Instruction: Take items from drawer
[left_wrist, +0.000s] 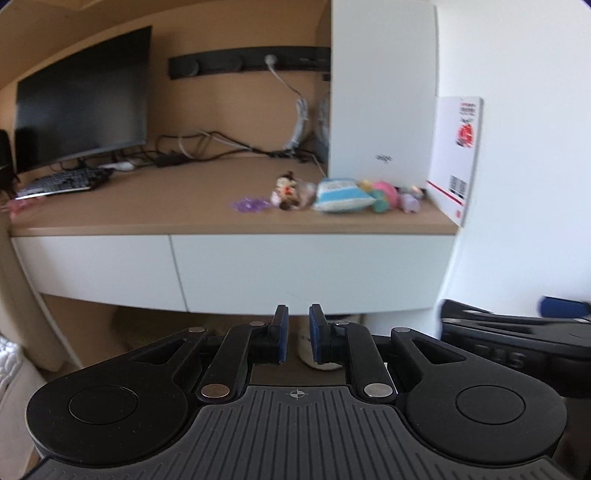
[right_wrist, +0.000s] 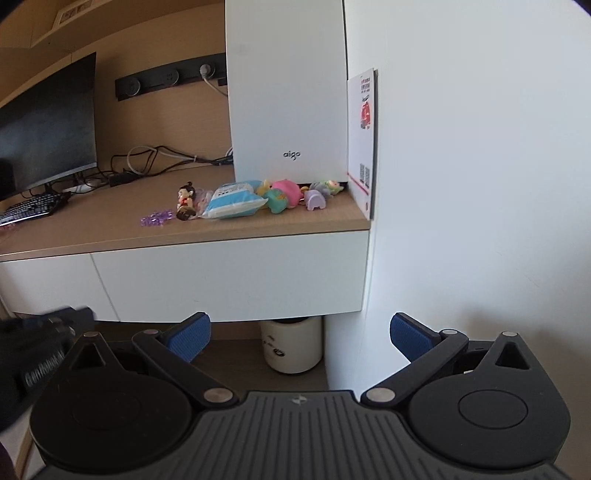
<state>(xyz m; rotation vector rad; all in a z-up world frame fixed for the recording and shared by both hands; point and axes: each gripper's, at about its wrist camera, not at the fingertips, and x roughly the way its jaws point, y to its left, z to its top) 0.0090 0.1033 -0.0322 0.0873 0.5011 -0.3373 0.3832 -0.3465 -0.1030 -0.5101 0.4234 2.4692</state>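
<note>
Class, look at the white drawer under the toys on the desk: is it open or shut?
Shut. The drawer front sits flush with the neighbouring front beneath the desktop edge, and no interior shows in either view.

Bright, even daylight in both views, white wall near blown out, no hard glare. Soft shadow under desk. Heavy fisheye bend at edges: desk front & shelves curve, corners vignette dark. Left view softer, toys & keyboard smeared w/ motion blur. Right view sharper; other gripper at left edge blurred.
</note>
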